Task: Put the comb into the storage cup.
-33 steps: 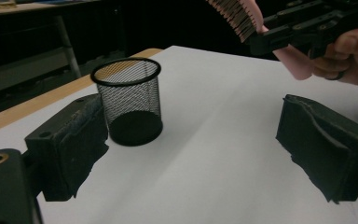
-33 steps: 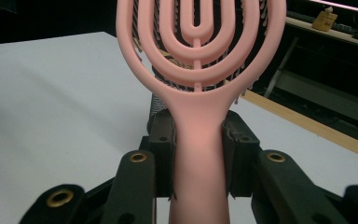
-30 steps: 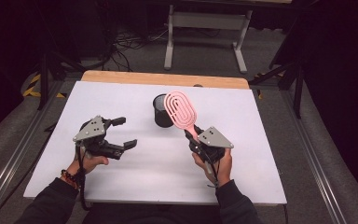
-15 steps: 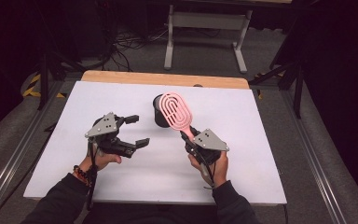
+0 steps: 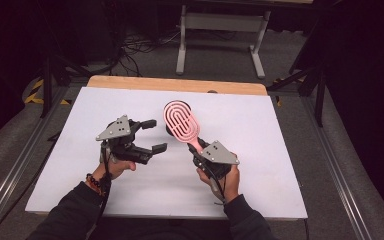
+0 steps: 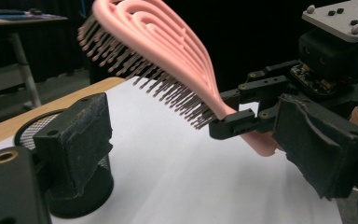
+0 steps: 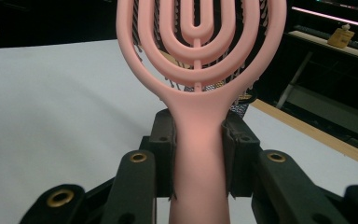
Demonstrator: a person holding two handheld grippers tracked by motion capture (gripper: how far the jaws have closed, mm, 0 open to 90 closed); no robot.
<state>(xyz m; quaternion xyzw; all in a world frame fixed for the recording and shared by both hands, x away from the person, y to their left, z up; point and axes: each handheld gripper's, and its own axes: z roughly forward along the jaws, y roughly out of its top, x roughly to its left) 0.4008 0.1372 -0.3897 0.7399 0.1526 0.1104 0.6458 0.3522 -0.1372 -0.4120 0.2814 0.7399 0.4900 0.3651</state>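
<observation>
A pink vented hairbrush [image 5: 181, 121] is held above the table by its handle, with my right gripper [image 5: 200, 149] shut on it. In the right gripper view the handle [image 7: 198, 154] is clamped between both black pads. The left gripper view shows the brush [image 6: 158, 60] tilted with its bristles facing down and left. A black mesh cup [image 6: 81, 186] stands on the white table right behind the brush head, mostly hidden in the high view. My left gripper [image 5: 152, 135] hovers open to the left of the brush, nothing between its jaws.
The white table top [image 5: 260, 150] has a wooden strip [image 5: 130, 82] along its far edge. Beyond it stand a grey frame [image 5: 220, 30] and cables on the floor. Metal rails run along both sides of the table.
Both grippers have moved toward the middle and right. The brush, still held by the right gripper, has shifted left and now covers the cup in the high view.
</observation>
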